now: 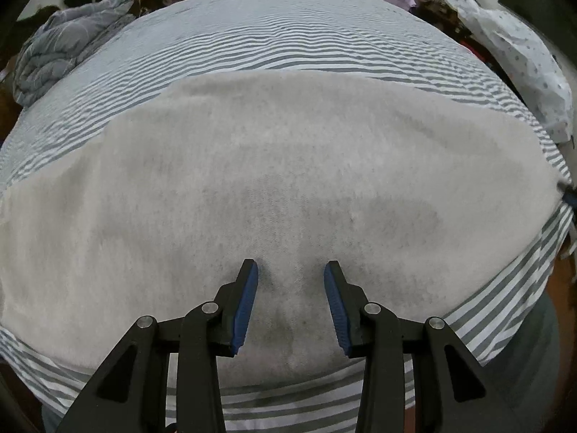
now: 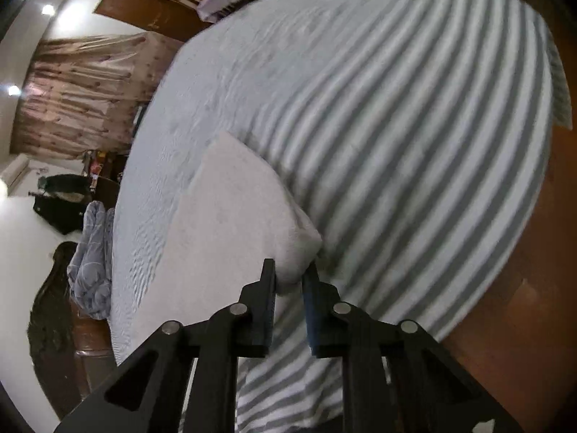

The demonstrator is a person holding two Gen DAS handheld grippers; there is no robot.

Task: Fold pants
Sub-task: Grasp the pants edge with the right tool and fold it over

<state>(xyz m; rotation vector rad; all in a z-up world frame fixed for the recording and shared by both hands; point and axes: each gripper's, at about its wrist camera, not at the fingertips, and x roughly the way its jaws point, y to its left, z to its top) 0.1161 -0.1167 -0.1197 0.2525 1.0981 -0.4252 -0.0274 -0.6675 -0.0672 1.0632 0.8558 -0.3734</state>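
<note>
Pants (image 1: 274,166), pale grey-white, lie spread flat across the striped bed sheet (image 1: 288,36). At the left, a crumpled grey quilt (image 1: 61,54) sits at the bed's edge. The left tool (image 1: 291,270) hovers released over the fabric's middle. The right tool (image 2: 289,270) is clenched on the pants' corner (image 2: 295,249).
</note>
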